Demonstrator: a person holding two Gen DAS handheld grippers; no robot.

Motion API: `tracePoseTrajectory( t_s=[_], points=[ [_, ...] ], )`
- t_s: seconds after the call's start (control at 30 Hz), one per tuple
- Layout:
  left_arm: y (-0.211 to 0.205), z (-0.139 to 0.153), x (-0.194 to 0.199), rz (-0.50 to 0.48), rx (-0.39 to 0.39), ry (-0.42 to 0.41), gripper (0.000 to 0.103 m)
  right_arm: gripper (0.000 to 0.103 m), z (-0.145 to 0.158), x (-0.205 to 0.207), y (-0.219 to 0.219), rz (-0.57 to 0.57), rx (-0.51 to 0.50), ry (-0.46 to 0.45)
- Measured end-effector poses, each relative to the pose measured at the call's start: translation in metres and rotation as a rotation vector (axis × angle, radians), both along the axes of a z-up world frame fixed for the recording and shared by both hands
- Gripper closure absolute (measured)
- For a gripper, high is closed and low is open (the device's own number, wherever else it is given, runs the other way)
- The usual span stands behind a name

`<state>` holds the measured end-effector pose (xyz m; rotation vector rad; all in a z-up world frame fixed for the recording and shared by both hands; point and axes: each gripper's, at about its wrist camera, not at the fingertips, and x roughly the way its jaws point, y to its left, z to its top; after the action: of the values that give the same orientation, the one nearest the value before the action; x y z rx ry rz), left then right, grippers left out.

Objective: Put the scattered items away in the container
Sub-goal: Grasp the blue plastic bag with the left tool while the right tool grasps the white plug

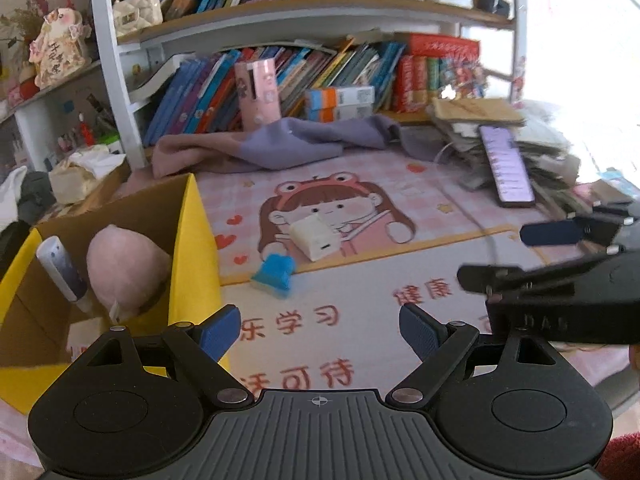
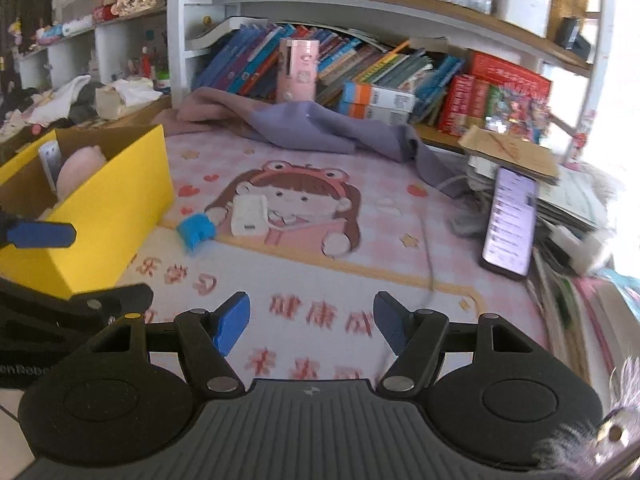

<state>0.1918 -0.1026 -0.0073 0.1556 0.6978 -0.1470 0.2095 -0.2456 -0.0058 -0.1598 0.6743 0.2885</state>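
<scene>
Yellow box sits at the worktop's left edge, already holding a pink plush and a tube. Blue block and white charger lie touching on the mat, close by. Left claw and right claw are both open, empty, probably lining up for those two.

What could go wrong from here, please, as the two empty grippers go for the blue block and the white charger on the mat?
The blue block touches the white charger, so closing on one may well shove the other. The left gripper and right gripper are close together and could collide. A thin cable lies across the mat and might snag.
</scene>
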Motion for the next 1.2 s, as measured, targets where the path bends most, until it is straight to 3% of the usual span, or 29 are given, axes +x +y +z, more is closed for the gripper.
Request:
tracePoseTrajectory(
  t_s=[0.63,0.77,1.07,1.2],
  points=[
    [-0.033,-0.026,0.091,0.062,0.231,0.094,0.015,0.036,-0.024,0.146,0.037,0.271,0.097,0.117],
    [-0.04,-0.034,0.103,0.058,0.29,0.095,0.021,0.037,-0.031,0.168,0.049,0.306,0.094,0.135],
    [-0.034,-0.045,0.123,0.095,0.286,0.16,0.033,0.038,-0.057,0.203,0.08,0.373,0.067,0.189],
    [-0.028,-0.049,0.132,0.118,0.282,0.186,0.035,0.049,-0.069,0.213,0.092,0.402,0.04,0.221]
  ],
)
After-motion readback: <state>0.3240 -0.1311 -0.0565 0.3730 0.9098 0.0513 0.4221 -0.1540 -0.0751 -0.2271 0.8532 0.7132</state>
